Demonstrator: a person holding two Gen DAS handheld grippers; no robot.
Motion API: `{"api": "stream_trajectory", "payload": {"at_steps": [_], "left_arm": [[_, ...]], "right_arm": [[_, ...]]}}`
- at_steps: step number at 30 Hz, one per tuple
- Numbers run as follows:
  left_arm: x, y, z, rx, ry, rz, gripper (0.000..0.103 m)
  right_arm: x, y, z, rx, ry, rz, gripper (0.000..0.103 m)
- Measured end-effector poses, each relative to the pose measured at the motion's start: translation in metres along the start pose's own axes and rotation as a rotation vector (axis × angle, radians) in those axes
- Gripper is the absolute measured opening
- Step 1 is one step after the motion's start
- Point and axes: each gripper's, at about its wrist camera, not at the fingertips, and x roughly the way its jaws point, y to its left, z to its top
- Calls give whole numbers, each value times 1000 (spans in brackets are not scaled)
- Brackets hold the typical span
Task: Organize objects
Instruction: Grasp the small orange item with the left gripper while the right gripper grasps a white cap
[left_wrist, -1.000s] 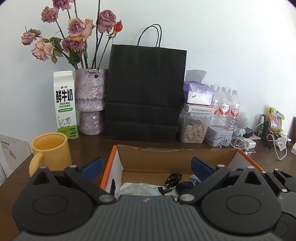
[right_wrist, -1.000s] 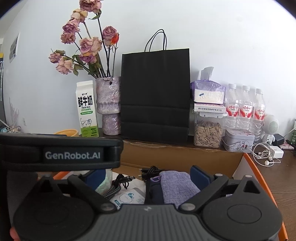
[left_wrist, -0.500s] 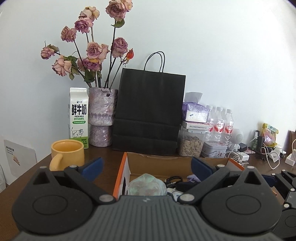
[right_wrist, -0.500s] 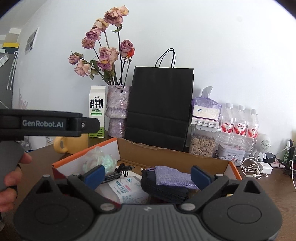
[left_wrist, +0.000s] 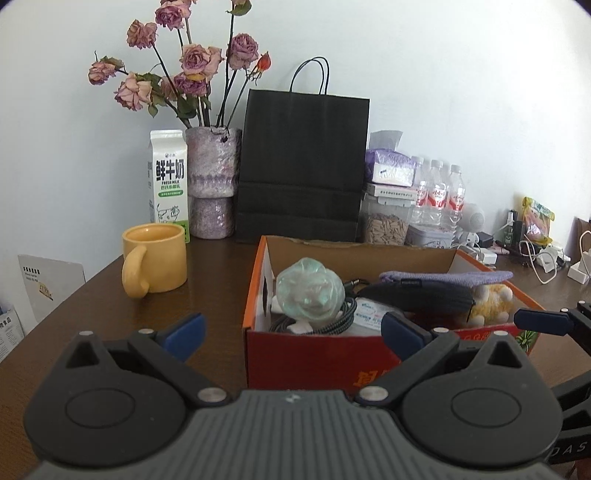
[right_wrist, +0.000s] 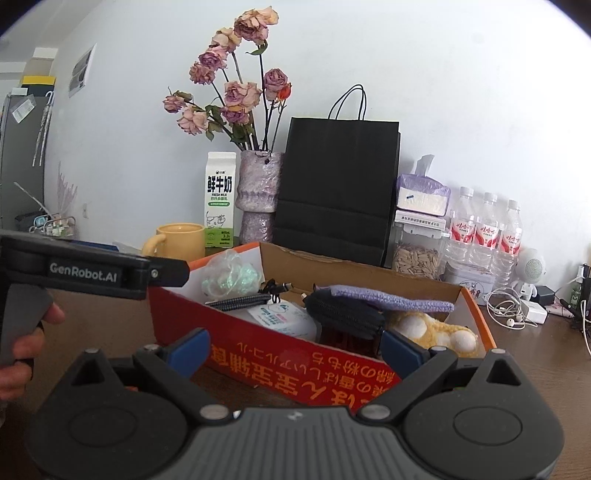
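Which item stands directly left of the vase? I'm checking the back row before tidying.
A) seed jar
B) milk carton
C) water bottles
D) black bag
B: the milk carton stands right beside the vase, on its left in both views.

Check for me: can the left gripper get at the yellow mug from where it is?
Probably yes. The left gripper is open and empty, and the yellow mug stands alone on bare table left of the box.

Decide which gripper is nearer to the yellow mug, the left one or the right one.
Left. The left gripper sits at the box's mug-side front corner, with the yellow mug just ahead and to its left. The right gripper faces the box's long side, mug beyond it.
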Motion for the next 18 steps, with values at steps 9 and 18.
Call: {"api": "stream_trajectory", "payload": {"at_steps": [9,18], "left_arm": [[0,3,-11,10,78,11,103],[4,5,-14,11,124,12,103]], "right_arm": [[0,4,-18,5,97,63,97],[15,15,-25,1,208,171,55]]}}
